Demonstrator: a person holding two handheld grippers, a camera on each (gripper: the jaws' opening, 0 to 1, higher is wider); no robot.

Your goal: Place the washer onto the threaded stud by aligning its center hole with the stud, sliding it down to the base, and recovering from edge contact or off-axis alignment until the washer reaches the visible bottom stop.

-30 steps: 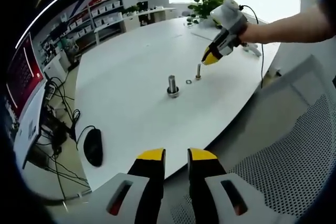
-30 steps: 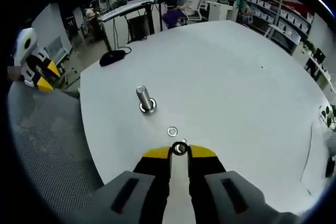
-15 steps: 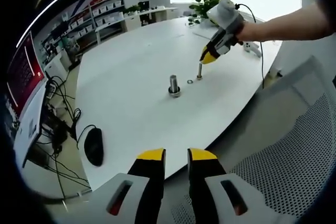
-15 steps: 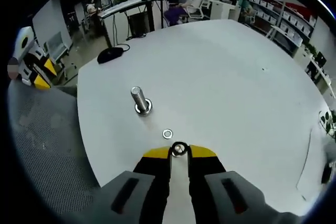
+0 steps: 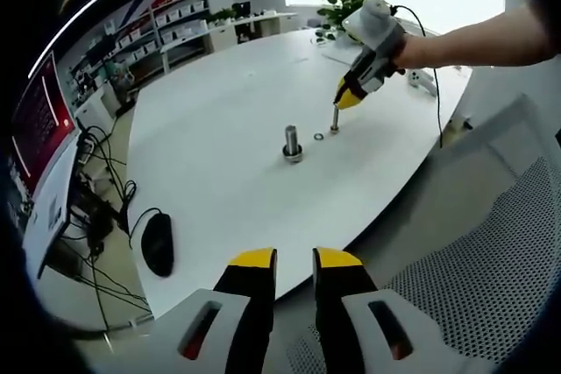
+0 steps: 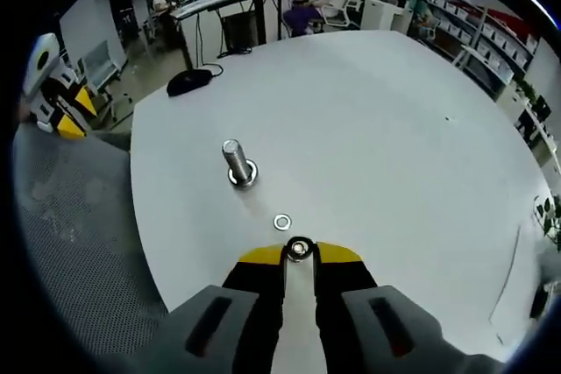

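Right, down on the white desk (image 6: 394, 129) with the right gripper (image 6: 299, 256): yellow fingertips (image 6: 259, 257) narrow, barely parted, hovering at the head of a slim upright stud (image 6: 299, 250) that pokes up right at the gap. Clamped on it or merely hanging over it? Cannot tell from either view.

Just ahead of those tips, apart from them and touching nothing: the washer (image 6: 282, 222), lying flat on the desk, not on any stud. Sits between the slim stud and the thick threaded stud (image 6: 237, 166), closer to the slim one. All three in a short row not far from the desk's curved edge beside the mesh chair (image 6: 79, 243).

From the left gripper view, same row across the desk: thick threaded stud (image 5: 292, 143), washer (image 5: 318, 137), slim stud (image 5: 334, 120), and the right gripper (image 5: 348, 98) tipped down over the slim one, a bare forearm (image 5: 473, 41) behind it.

Left gripper (image 5: 294, 257) well off the desk, past its near edge; fingers narrow with a small gap, nothing between them.

Counting up: one washer, two upright studs (one thick with a collar at its base, one slim), two grippers, one black mouse (image 5: 157, 244) near the desk's edge.
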